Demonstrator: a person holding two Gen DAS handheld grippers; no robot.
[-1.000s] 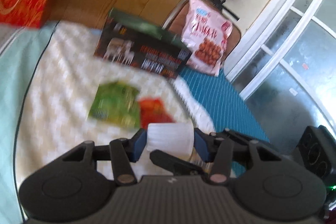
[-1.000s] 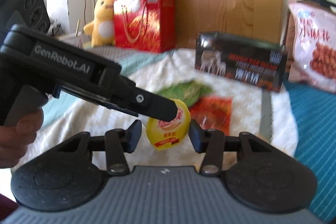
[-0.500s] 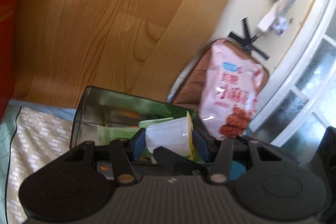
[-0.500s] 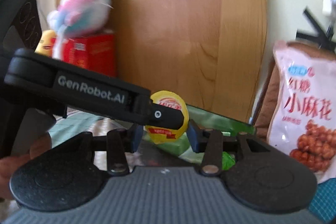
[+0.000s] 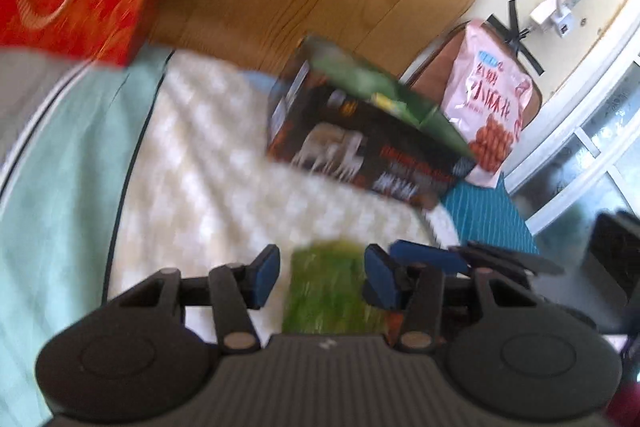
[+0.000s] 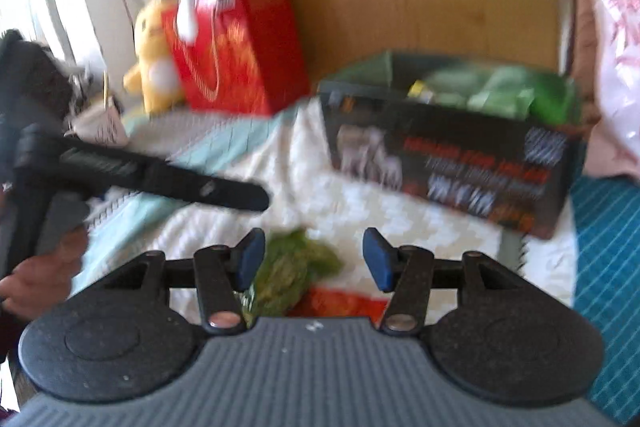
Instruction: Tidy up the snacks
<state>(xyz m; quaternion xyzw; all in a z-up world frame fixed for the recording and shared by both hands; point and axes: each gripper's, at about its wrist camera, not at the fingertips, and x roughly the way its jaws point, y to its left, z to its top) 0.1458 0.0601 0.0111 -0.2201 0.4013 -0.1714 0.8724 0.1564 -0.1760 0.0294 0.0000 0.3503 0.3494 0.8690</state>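
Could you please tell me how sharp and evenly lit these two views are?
Left wrist view: motion-blurred, the green packet below the claw smeared, the pink bag clearer, window bright. Right wrist view: blurred throughout, the black box lettering unreadable, fisheye bending the edges.

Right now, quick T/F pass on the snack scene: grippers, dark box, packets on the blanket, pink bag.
1. The left gripper holds a jelly cup. False: nothing is between its jaws; a green packet lies on the blanket below.
2. The right gripper is empty. True: its jaws are opening with nothing between them.
3. The dark box is open at the top, with green packets inside. True.
4. The pink snack bag lies inside the dark box. False: it stands behind the box, outside it.
5. An orange-red packet lies beside the green packet on the blanket. True.
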